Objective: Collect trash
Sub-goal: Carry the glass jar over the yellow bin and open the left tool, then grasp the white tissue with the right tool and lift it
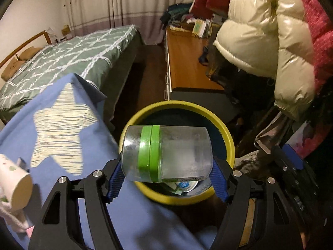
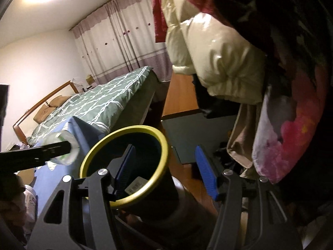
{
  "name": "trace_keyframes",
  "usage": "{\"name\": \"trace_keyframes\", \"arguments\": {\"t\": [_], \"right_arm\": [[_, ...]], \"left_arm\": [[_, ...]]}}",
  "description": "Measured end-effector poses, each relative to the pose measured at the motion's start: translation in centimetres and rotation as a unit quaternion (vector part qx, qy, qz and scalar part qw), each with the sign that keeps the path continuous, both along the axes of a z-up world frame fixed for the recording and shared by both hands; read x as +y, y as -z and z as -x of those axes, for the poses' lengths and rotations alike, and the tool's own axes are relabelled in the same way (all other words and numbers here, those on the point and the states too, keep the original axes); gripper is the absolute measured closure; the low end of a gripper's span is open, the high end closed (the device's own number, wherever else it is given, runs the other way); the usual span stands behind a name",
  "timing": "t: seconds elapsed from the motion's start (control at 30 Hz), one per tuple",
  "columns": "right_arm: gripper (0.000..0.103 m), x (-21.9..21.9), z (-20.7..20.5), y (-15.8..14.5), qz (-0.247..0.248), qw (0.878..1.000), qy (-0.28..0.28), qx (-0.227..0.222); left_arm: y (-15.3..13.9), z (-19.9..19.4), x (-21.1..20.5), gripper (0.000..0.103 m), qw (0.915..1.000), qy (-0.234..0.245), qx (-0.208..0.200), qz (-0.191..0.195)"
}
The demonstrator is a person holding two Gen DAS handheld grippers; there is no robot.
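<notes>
Jar (image 1: 166, 153) lies sideways, pinched in the downward-tilted left claw (image 1: 166, 176) over the bin (image 1: 225, 133); right claw (image 2: 164, 171) spread, empty.

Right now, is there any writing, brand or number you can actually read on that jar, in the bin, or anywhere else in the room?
None can be read.
Clear jar in the left gripper: a barcode strip at its lower edge, too blurred.
Inside the yellow-rimmed bin: a white label with dark print, too small and blurred.
</notes>
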State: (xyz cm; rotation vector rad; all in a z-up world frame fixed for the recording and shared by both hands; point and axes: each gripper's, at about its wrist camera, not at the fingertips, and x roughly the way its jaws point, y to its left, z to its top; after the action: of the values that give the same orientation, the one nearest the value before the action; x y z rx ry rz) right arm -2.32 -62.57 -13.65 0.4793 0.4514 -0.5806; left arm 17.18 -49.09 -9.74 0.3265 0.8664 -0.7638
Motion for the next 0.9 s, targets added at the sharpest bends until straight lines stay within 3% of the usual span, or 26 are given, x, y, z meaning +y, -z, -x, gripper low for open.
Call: {"name": "trace_keyframes", "arguments": {"t": [0.23, 0.3, 0.47, 0.7, 0.9], "right_arm": [[0.043, -0.9, 0.1, 1.0, -0.011, 1.000, 0.007, 0.008], [0.043, -0.9, 0.0, 1.1, -0.013, 1.000, 0.006, 0.009], [0.043, -0.6, -0.2, 1.1, -0.010, 1.000, 0.004, 0.009], [0.043, 0.3, -0.9, 0.7, -0.005, 1.000, -0.010, 0.011], [0.042, 2.5, -2.1, 0.0, 0.004, 0.999, -0.039, 0.015]], "left_arm": [[2.4, -0.8, -2.4, 0.031, 0.9999, -0.001, 0.007, -0.015], [2.3, -0.9, -2.4, 0.024, 0.9999, -0.003, -0.006, -0.014], [0.7, -1.1, -1.0, 0.022, 0.9998, -0.012, -0.012, 0.002], [-4.4, 0.4, 5.5, 0.014, 0.9966, -0.040, -0.048, 0.054], [-7.4, 2.3, 14.2, 0.010, 0.9902, -0.084, -0.075, 0.082]]}}
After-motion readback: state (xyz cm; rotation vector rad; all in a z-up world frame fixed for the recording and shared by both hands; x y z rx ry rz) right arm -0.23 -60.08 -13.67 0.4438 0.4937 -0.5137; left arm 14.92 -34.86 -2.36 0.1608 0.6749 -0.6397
